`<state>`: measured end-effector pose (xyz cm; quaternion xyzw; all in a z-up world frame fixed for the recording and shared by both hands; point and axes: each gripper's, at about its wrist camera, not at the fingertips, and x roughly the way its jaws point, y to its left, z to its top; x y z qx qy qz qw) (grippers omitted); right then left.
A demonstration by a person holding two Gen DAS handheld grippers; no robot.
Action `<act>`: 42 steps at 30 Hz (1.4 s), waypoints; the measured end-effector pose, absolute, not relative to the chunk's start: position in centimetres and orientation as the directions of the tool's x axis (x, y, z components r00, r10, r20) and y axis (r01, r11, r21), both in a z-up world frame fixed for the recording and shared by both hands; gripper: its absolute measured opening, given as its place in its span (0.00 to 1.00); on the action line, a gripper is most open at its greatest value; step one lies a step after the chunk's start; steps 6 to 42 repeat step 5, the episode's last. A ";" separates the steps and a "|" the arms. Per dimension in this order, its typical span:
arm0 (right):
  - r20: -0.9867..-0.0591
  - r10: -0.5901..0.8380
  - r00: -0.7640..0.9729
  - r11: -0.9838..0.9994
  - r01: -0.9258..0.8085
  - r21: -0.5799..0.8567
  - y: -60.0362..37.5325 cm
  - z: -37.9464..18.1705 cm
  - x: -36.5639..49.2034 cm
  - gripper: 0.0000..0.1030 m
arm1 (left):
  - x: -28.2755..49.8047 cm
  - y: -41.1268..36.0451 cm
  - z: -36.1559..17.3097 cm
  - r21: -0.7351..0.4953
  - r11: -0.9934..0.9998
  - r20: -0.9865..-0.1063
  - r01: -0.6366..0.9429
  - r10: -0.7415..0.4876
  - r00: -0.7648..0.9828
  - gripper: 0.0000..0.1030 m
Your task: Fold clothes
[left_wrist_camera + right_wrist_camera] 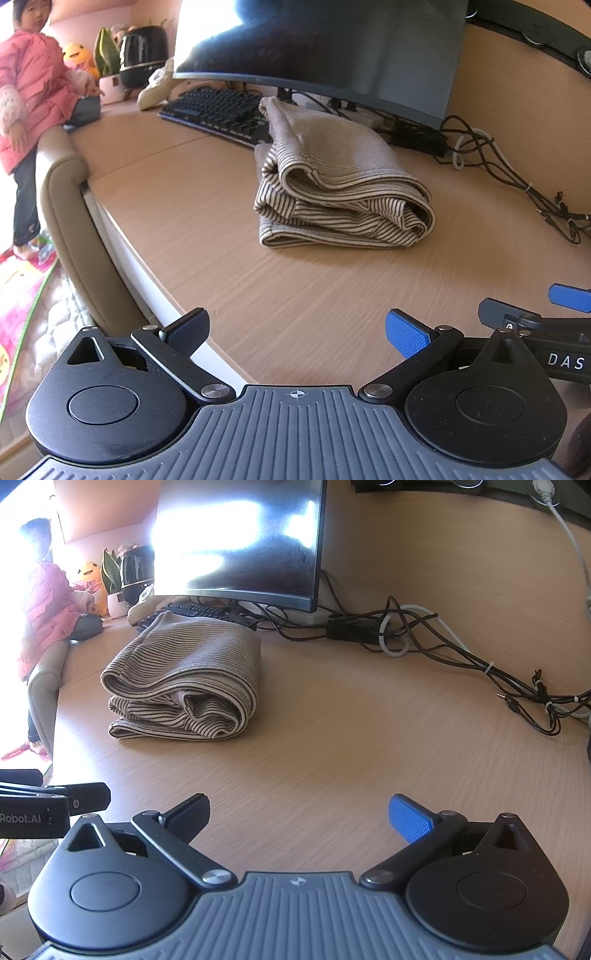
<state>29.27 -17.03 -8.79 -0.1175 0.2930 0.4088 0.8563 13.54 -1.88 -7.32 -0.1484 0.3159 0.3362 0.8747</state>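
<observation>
A striped beige garment lies folded into a thick bundle on the wooden desk, just in front of the monitor. It also shows in the right wrist view, left of centre. My left gripper is open and empty, hovering near the desk's front edge, well short of the bundle. My right gripper is open and empty over the bare desk, to the right of the bundle and apart from it. The right gripper shows at the right edge of the left wrist view.
A monitor and keyboard stand behind the garment. Tangled cables run along the back right. A child in pink stands at the desk's left end beside a padded chair back. A plant and a toy sit far left.
</observation>
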 end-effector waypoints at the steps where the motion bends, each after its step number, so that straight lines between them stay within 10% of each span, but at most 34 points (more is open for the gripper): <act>1: -0.599 0.631 0.494 0.639 -0.768 0.039 -17.0 -8.8 29.3 1.00 | 13.6 -1.9 -7.3 -0.041 0.729 -0.648 -0.684 0.501 0.573 1.00; 42: -0.603 0.628 0.492 0.642 -0.766 0.043 -17.0 -9.0 29.4 1.00 | 13.6 -1.7 -7.3 -0.025 0.723 -0.637 -0.691 0.521 0.568 1.00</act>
